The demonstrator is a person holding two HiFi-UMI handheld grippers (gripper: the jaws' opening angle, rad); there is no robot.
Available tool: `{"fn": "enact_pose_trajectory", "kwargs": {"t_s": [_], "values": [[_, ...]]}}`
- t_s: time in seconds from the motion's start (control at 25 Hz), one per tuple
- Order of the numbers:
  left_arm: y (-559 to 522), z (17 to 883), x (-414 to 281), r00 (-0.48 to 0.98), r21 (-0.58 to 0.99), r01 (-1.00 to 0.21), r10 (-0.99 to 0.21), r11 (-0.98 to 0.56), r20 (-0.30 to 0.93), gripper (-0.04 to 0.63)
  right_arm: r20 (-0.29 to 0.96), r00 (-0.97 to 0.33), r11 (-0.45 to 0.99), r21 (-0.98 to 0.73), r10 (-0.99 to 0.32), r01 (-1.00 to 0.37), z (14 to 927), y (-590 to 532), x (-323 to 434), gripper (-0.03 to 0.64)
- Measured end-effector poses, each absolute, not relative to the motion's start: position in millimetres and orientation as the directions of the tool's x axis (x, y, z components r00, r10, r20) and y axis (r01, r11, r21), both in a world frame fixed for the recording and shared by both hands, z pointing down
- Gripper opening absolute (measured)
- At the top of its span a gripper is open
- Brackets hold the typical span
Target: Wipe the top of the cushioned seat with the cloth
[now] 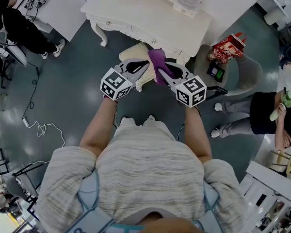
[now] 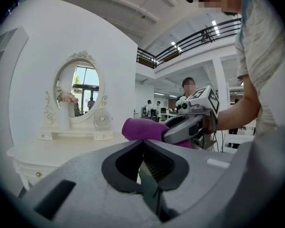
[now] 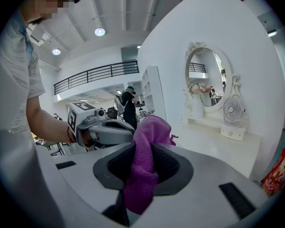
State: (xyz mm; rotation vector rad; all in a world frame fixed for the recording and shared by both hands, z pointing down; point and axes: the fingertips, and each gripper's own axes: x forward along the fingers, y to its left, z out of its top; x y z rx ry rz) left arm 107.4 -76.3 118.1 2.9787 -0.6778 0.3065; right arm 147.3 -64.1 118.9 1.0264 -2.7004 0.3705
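While your right gripper (image 1: 164, 74) clamps the purple cloth (image 1: 157, 62) in its fingers, the cloth's long axis runs along them. One end bunches out past the tips toward the white desk (image 1: 145, 13); the other hangs back below. It sits over the right end of the cream cushioned seat (image 1: 132, 51). Your left gripper (image 1: 140, 68) is just beside, fingers closed on nothing.
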Motion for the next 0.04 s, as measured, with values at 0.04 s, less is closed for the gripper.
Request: {"fn": "enact_pose_trajectory", "kwargs": {"t_s": [0.04], "values": [[-77.1, 117.4, 108.5, 0.884, 0.025, -0.434, -0.420, -0.901, 0.208, 0.012, 0.299, -0.728, 0.723, -0.152, -0.617, -0.674, 118.2, -65.1, 148.3, 0.089]]}}
